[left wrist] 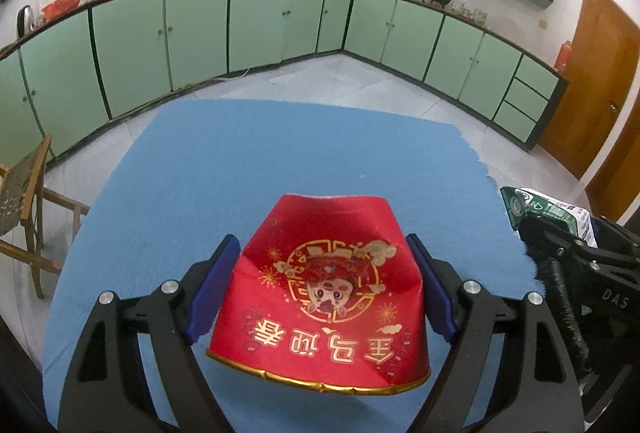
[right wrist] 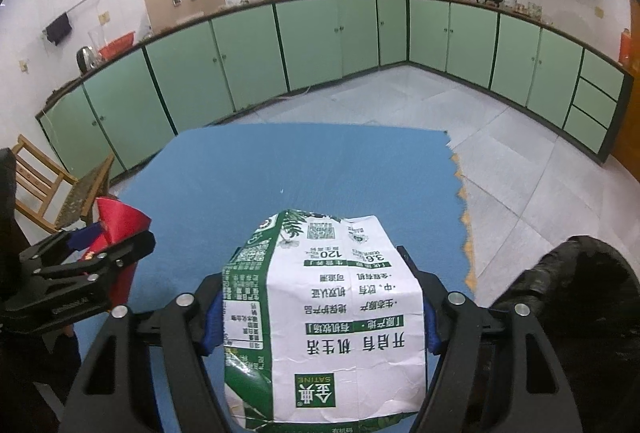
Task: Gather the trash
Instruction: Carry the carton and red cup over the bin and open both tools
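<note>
A crumpled red paper cup (left wrist: 320,293) with gold print lies upside down between the blue pads of my left gripper (left wrist: 322,247), which is shut on its sides and holds it above the blue mat (left wrist: 280,161). My right gripper (right wrist: 316,267) is shut on a creased white-and-green milk carton (right wrist: 332,305), also held over the mat (right wrist: 300,169). In the right wrist view the left gripper (right wrist: 100,253) shows at the left edge with the red cup (right wrist: 120,225). In the left wrist view the carton (left wrist: 548,211) pokes in at the right edge.
A dark round-rimmed container (right wrist: 580,273) sits low at the right, beside the mat's frayed edge. A wooden chair (right wrist: 44,185) stands to the left. Green cabinets (left wrist: 200,33) line the far walls across a grey tiled floor (right wrist: 520,173).
</note>
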A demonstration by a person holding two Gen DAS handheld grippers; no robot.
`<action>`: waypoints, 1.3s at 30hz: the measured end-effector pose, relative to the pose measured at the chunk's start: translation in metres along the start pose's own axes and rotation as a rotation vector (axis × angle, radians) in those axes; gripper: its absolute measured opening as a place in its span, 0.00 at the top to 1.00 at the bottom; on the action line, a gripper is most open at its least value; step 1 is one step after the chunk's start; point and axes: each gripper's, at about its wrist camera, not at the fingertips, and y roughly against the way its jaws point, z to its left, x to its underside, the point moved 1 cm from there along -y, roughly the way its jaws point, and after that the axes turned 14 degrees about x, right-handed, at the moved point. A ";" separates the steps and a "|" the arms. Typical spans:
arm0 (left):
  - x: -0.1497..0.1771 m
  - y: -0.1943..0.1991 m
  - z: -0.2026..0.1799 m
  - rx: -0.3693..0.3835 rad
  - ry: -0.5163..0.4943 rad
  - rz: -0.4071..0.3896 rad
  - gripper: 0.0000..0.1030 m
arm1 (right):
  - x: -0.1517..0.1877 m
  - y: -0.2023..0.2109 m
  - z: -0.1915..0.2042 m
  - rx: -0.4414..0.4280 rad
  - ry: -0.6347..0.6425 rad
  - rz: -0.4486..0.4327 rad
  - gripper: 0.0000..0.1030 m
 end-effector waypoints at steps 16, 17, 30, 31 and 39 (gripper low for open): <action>-0.001 0.033 -0.112 0.103 -0.102 -0.076 0.22 | 0.004 0.094 -0.083 0.023 -0.077 -0.143 0.31; 0.000 0.033 -0.119 0.112 -0.108 -0.078 0.22 | 0.006 0.099 -0.091 0.030 -0.083 -0.150 0.31; 0.022 0.011 -0.250 0.275 -0.255 -0.086 0.22 | 0.039 0.143 -0.201 0.182 -0.191 -0.184 0.31; 0.024 0.008 -0.260 0.289 -0.267 -0.083 0.22 | 0.042 0.143 -0.208 0.194 -0.197 -0.182 0.31; 0.050 -0.030 -0.312 0.376 -0.322 -0.038 0.22 | 0.069 0.133 -0.260 0.278 -0.254 -0.145 0.31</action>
